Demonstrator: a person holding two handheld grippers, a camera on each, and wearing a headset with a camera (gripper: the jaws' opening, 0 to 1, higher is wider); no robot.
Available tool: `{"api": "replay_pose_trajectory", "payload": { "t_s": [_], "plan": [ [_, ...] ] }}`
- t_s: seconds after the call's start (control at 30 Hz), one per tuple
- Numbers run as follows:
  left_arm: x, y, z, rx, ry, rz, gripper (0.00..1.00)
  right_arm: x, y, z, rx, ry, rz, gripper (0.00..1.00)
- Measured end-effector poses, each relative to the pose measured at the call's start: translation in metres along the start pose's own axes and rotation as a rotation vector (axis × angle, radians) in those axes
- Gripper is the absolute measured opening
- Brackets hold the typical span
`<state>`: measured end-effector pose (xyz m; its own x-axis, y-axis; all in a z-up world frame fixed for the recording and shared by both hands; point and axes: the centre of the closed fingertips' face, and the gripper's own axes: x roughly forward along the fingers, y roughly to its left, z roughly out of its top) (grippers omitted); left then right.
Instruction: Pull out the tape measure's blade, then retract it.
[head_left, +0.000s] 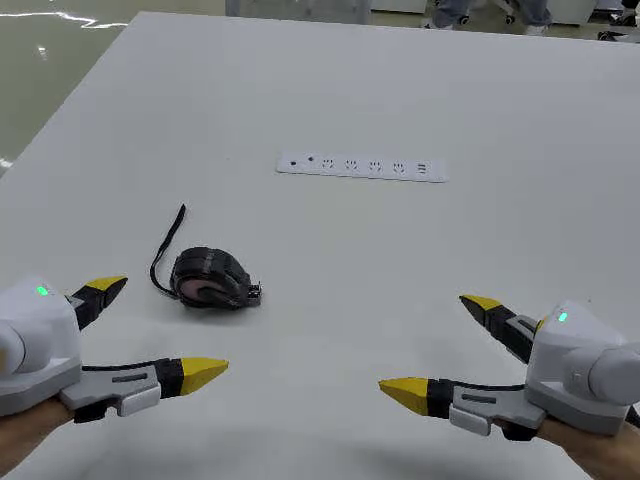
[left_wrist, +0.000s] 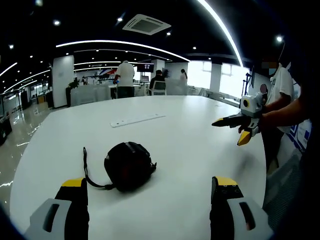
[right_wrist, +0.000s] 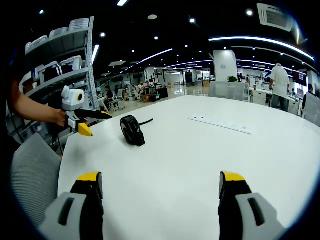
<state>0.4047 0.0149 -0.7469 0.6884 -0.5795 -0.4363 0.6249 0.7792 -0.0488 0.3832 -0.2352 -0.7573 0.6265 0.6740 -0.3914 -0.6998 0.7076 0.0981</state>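
The tape measure (head_left: 210, 278) sits on the white counter (head_left: 400, 260), left of centre and a little farther out than both tools. Its blade is fully wound in. A small metal tab, which appears to be the blade's hook (head_left: 255, 292), pokes from the right end of the case. The black strap (head_left: 165, 250) trails away to the far left. The case's long axis therefore runs roughly left to right, with the blade mouth facing the right side of the counter.

The left tool (head_left: 172, 325) hovers just near and left of the case, its yellow-tipped jaws spread wide and holding nothing. In the left gripper view the case lies almost straight ahead between those jaws. The right tool (head_left: 424, 342) is equally wide open and empty. It hangs well apart from the case, off to the near right.

The left tool is clearly the nearer one, so it seems best placed to close on the case body. The right tool would then come in from the right, in line with the hook. A power strip (head_left: 362, 167) lies farther back, clear of the work.
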Motion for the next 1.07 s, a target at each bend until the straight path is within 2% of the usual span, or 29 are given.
{"api": "replay_pose_trajectory", "payload": {
  "t_s": [0.17,0.33,1.07],
  "plan": [
    [-0.0001,-0.0028,0.0005,0.016,0.001,-0.016,1.00,0.0006,0.0015,-0.0010,-0.008,0.004,0.006,1.00],
    [0.0006,0.0005,-0.0019,0.014,0.013,-0.003,1.00,0.0010,0.0020,-0.0009,-0.011,0.004,0.009,1.00],
    [-0.0017,0.0012,-0.0031,0.024,0.018,-0.015,1.00,0.0003,0.0018,-0.0018,-0.014,0.006,0.016,1.00]
  ]
}}
